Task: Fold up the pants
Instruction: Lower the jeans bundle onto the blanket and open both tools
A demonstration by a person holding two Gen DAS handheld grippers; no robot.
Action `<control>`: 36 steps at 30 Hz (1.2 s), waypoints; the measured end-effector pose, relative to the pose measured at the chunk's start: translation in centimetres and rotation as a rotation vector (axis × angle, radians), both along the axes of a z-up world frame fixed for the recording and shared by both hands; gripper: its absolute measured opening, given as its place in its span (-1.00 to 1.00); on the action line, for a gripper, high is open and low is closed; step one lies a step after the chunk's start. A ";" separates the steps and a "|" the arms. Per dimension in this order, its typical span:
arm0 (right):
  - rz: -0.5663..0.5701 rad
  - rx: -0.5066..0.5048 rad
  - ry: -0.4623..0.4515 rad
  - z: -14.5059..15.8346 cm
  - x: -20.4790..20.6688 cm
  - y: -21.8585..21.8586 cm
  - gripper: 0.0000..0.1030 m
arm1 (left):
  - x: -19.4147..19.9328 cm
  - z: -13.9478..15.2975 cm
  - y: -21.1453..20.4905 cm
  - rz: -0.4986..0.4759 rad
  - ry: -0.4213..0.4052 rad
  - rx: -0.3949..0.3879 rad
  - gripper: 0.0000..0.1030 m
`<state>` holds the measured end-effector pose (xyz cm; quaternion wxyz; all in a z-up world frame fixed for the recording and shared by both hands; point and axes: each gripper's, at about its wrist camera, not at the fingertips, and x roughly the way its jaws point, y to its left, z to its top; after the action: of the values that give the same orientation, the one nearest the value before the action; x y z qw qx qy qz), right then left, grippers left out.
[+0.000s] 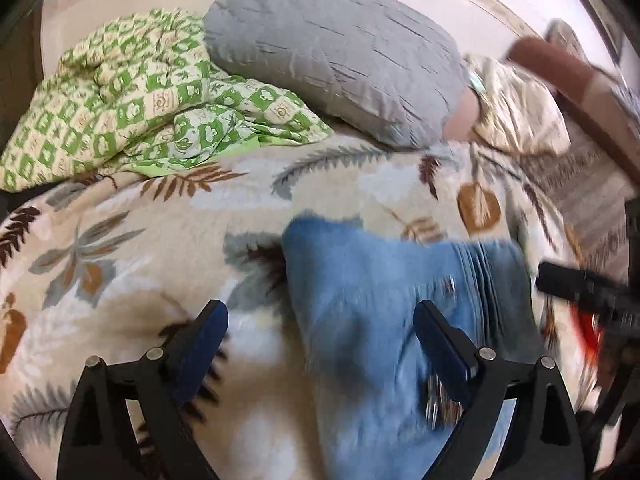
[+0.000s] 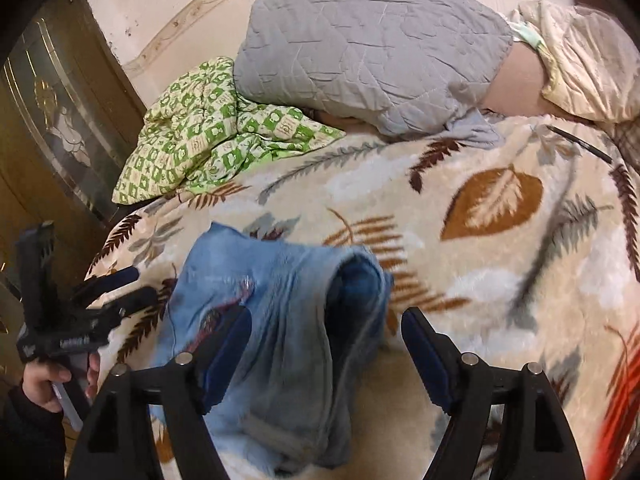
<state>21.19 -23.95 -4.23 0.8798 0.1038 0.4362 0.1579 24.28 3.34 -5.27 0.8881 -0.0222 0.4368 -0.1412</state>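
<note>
- Light-blue denim pants (image 2: 276,340) lie in a folded bundle on the plush cream blanket with brown and grey leaf print (image 2: 492,216) that covers the bed. One end of the bundle gapes, showing darker blue inside.
- Step in hand, as I judge it: a fold is down and released. Both tools stand off the cloth with nothing gripped.
- Left gripper (image 1: 320,344): black frame, blue-padded fingers (image 1: 204,336) spread wide. One finger hangs over the bare blanket, the other over the denim. Nothing is between the pads. Blur makes it unclear whether the tips touch the fabric.
- Right gripper (image 2: 326,354): jaws likewise wide, straddling the bundle's gaping end. The pads are not pressing on it and nothing is held.
- In the right wrist view the left gripper shows at the picture's left edge, carried in a person's hand (image 2: 52,384).
- Next move, my judgement: the bundle looks lumpy, so either regrasp one end for another fold or press it flat. Both pads would have to close on all layers at the edge, or the fold will slip apart.
- Background: green-and-cream checked quilt (image 2: 208,136) and grey quilted pillow (image 2: 368,52) at the bed's far end, well apart from the pants.
</note>
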 end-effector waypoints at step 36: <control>-0.070 -0.209 -0.163 2.9 -1.3 3.5 1.00 | -0.8 1.4 -2.3 0.079 -0.076 0.080 1.00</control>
<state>19.90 -20.42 -1.35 0.9233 0.0137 0.3735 0.0886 23.47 1.08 -3.83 0.9092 0.0015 0.4067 -0.0893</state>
